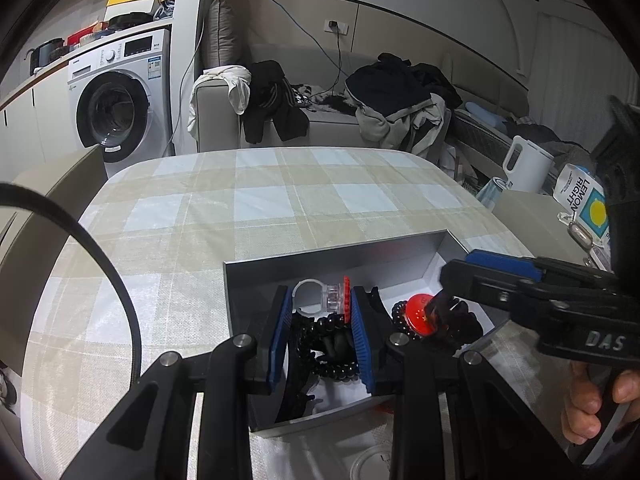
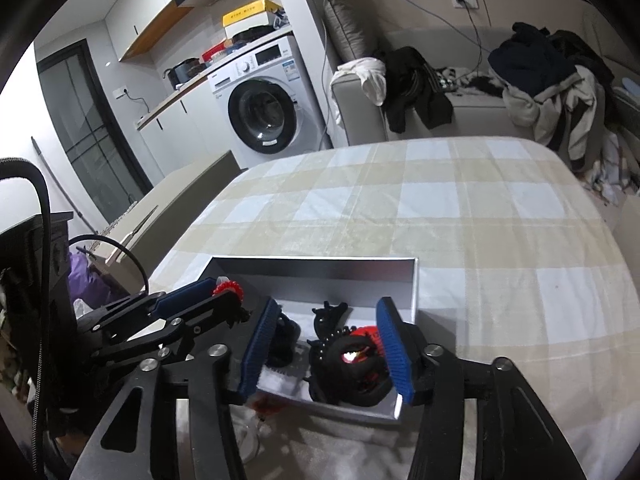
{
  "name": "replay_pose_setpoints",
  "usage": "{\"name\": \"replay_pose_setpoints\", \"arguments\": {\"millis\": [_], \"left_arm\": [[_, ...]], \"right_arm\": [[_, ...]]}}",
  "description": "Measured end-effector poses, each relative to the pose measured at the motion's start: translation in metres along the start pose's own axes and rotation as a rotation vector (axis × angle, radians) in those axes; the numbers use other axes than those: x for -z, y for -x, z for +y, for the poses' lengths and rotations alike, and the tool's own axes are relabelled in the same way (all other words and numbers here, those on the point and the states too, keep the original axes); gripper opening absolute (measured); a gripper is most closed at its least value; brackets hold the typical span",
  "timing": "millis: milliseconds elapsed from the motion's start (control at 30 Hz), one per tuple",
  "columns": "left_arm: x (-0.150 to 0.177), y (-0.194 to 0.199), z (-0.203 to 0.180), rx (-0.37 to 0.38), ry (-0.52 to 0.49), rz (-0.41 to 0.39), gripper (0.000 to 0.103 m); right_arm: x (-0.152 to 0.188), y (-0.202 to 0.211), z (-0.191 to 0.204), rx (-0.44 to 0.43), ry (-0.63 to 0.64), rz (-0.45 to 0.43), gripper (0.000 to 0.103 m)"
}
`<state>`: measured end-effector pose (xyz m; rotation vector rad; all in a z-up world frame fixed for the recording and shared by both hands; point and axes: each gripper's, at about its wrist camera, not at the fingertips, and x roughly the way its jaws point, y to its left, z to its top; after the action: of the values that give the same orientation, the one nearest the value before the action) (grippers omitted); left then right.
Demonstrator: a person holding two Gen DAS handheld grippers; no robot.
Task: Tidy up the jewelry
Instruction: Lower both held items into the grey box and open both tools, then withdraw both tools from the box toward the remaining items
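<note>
An open grey box [image 1: 336, 258] [image 2: 312, 269] sits on the checked tablecloth near the front edge. My left gripper [image 1: 320, 294] [image 2: 226, 292] is shut on a clear plastic ring with a red gear-shaped top [image 1: 334, 299] [image 2: 229, 289], held just above the box's left part. Beneath it lies a black spiral hair tie [image 1: 334, 364]. My right gripper [image 2: 328, 302] [image 1: 456, 268] stands open over the box's right part. Below its pads lie a dark claw clip [image 2: 348, 364] [image 1: 460, 322] and a red round piece [image 1: 418, 314] [image 2: 366, 334], which the pads do not press on.
The checked tablecloth [image 2: 460, 208] stretches beyond the box. A white kettle [image 1: 524, 164] and a lemon carton [image 1: 584, 200] stand off the table's right side. A sofa with heaped clothes [image 1: 400, 96] and a washing machine [image 1: 120, 100] are behind. A hand [image 1: 592, 400] holds the right gripper.
</note>
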<state>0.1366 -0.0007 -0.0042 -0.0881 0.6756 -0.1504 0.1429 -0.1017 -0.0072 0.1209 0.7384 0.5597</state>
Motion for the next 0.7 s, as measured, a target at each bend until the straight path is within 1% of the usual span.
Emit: {"name": "replay_pose_setpoints", "arguments": {"millis": [100, 167, 200, 233, 267, 300, 367, 400, 433, 467, 533, 600, 633, 700], "left_arm": [[0.0, 0.002, 0.0, 0.006, 0.003, 0.001, 0.024], [0.0, 0.004, -0.001, 0.009, 0.001, -0.002, 0.026], [0.0, 0.005, -0.001, 0.009, -0.001, -0.001, 0.028], [0.0, 0.006, -0.002, 0.011, -0.004, -0.001, 0.036], [0.0, 0.009, -0.002, 0.012, -0.005, -0.002, 0.048], [0.001, 0.012, -0.002, 0.013, -0.004, -0.006, 0.053], [0.003, 0.02, -0.002, 0.018, 0.003, -0.016, 0.071], [0.004, 0.022, -0.001, 0.019, 0.006, -0.017, 0.075], [0.005, 0.027, -0.001, 0.018, 0.011, -0.021, 0.081], [0.006, 0.029, 0.0, 0.014, 0.017, -0.024, 0.084], [0.01, 0.036, 0.003, 0.016, 0.037, -0.025, 0.087], [0.016, 0.041, 0.007, 0.028, 0.059, -0.02, 0.095], [0.019, 0.044, 0.008, 0.026, 0.071, -0.022, 0.102], [0.026, 0.05, 0.01, 0.014, 0.089, -0.033, 0.102]], "right_arm": [[0.002, 0.008, -0.002, 0.002, 0.001, -0.002, 0.059], [0.004, 0.013, -0.004, 0.008, -0.004, -0.006, 0.07], [0.005, 0.015, -0.005, 0.009, -0.009, -0.007, 0.071], [0.006, 0.017, -0.007, 0.007, -0.014, -0.006, 0.074], [0.007, 0.019, -0.008, 0.008, -0.022, -0.003, 0.079], [0.008, 0.022, -0.009, 0.012, -0.03, -0.001, 0.083], [0.011, 0.026, -0.012, 0.018, -0.043, -0.005, 0.096], [0.013, 0.029, -0.012, 0.018, -0.043, -0.008, 0.099], [0.015, 0.031, -0.012, 0.019, -0.04, -0.01, 0.102], [0.017, 0.032, -0.011, 0.022, -0.036, -0.011, 0.103], [0.023, 0.036, -0.009, 0.031, -0.029, -0.013, 0.103], [0.027, 0.04, -0.008, 0.037, -0.027, -0.018, 0.103], [0.031, 0.042, -0.007, 0.037, -0.026, -0.021, 0.103], [0.038, 0.046, -0.006, 0.035, -0.028, -0.019, 0.103]]}}
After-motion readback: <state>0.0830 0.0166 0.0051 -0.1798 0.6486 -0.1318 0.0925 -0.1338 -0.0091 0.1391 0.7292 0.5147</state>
